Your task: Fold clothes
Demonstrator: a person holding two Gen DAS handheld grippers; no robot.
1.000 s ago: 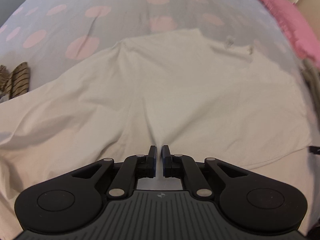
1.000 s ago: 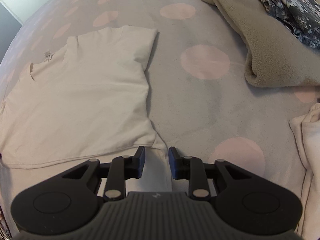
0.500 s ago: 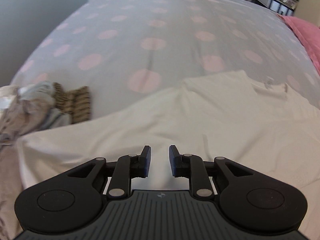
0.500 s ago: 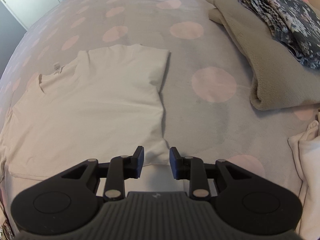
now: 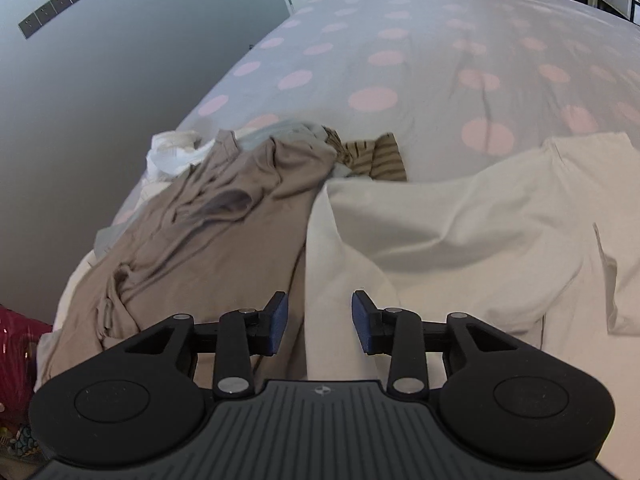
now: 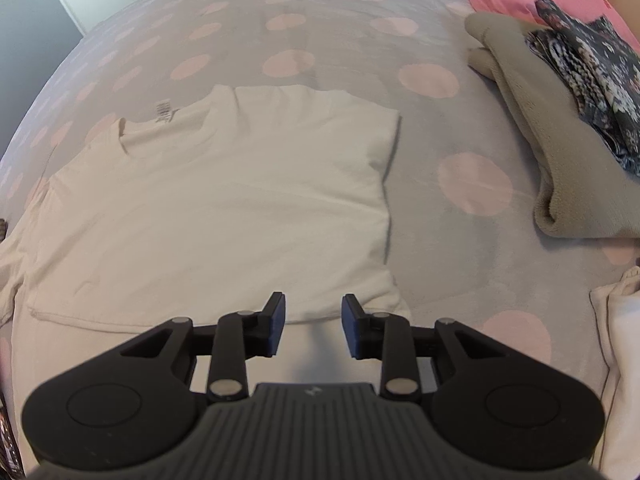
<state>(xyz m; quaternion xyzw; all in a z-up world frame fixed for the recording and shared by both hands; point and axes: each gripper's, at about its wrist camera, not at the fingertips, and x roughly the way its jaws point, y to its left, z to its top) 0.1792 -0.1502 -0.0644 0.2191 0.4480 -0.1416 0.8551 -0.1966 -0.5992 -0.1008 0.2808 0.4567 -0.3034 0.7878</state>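
The cream T-shirt (image 6: 224, 208) lies spread on the polka-dot bed (image 6: 460, 248), collar and label at the far end from the right gripper (image 6: 313, 326). Its right side is folded inward, giving a straight edge ahead and slightly right of that gripper; a hem line crosses the cloth ahead and to the left of it. The right gripper hovers over the near hem, jaws apart, holding nothing.

The left gripper (image 5: 319, 327) is likewise apart and empty. The shirt's left sleeve (image 5: 400, 216) lies ahead of it and to the right, rumpled over a tan garment (image 5: 208, 240) ahead and to the left.

Judgement: a side fold is in hand. One side is turned in; the left sleeve side remains loose. The next move calls for closing on that sleeve edge only, clear of the tan garment beneath.
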